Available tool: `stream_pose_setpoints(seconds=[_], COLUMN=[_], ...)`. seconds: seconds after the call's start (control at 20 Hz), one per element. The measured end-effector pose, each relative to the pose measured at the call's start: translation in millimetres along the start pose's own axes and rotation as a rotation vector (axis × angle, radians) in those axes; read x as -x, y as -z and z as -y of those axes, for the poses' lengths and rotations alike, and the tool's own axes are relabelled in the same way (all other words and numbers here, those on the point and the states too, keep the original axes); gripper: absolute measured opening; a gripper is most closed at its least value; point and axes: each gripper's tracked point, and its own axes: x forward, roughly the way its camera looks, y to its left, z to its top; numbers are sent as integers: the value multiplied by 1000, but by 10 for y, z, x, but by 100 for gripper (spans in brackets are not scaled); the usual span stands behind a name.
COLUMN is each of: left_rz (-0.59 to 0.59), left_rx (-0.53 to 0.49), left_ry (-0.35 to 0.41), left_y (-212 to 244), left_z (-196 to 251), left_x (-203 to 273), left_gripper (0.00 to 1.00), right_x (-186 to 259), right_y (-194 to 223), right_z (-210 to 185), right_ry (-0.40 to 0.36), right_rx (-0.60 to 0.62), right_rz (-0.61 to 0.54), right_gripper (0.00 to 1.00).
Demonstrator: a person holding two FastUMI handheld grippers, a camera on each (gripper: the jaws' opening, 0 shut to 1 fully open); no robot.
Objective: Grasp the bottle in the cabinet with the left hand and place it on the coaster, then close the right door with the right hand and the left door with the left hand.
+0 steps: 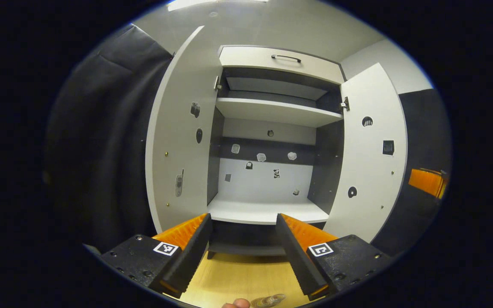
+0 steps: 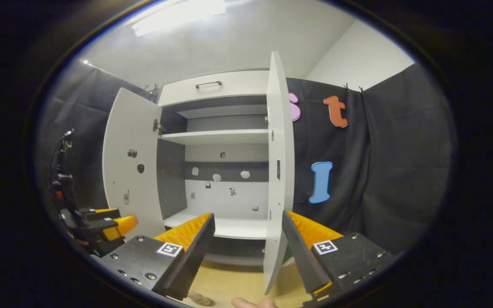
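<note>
The white cabinet stands with both doors swung out and its shelves bare. My left gripper is open in front of the lower shelf, holding nothing. A clear ridged object, perhaps the bottle, peeks in at the table's near edge; the coaster I cannot make out. In the right gripper view the right door shows edge-on. Its lower edge lies between the fingers of my open right gripper, close to the right-hand finger. The left door hangs open, with the left gripper below it.
A wooden tabletop lies under the cabinet. A closed drawer with a dark handle tops the cabinet. Black cloth walls flank both sides. The right gripper shows past the right door. A fingertip pokes in below.
</note>
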Motion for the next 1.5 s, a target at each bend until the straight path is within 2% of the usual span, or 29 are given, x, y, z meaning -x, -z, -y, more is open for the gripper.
stream_pose_setpoints(seconds=[0.45, 0.6, 0.8, 1.05, 1.15, 1.25, 1.35, 1.5], left_rz=[69, 73, 77, 78, 80, 84, 84, 77], left_rx=[22, 5, -5, 2, -2, -4, -2, -15], left_ry=[-5, -12, -18, -39, -55, -70, -79, -100], left_y=[-405, -407, -425, -457, -469, -483, -486, -448], left_z=[-46, -119, -168, -270, -323, -366, -370, -451], left_x=[175, 202, 232, 257, 261, 283, 311, 350], left_gripper=[95, 94, 95, 95, 94, 94, 95, 94], right_x=[-75, -132, -165, -185, -206, -215, -290, -488], right_y=[-32, -229, -418, -443, -433, -409, -349, -236], right_z=[22, 297, 818, 1262, 1396, 1462, 1480, 1321], right_ry=[12, 78, 203, 323, 383, 433, 453, 421], right_rx=[30, 44, 60, 65, 70, 68, 100, 144], right_rz=[16, 63, 114, 127, 127, 128, 113, 85], right_gripper=[94, 93, 95, 95, 97, 95, 95, 95])
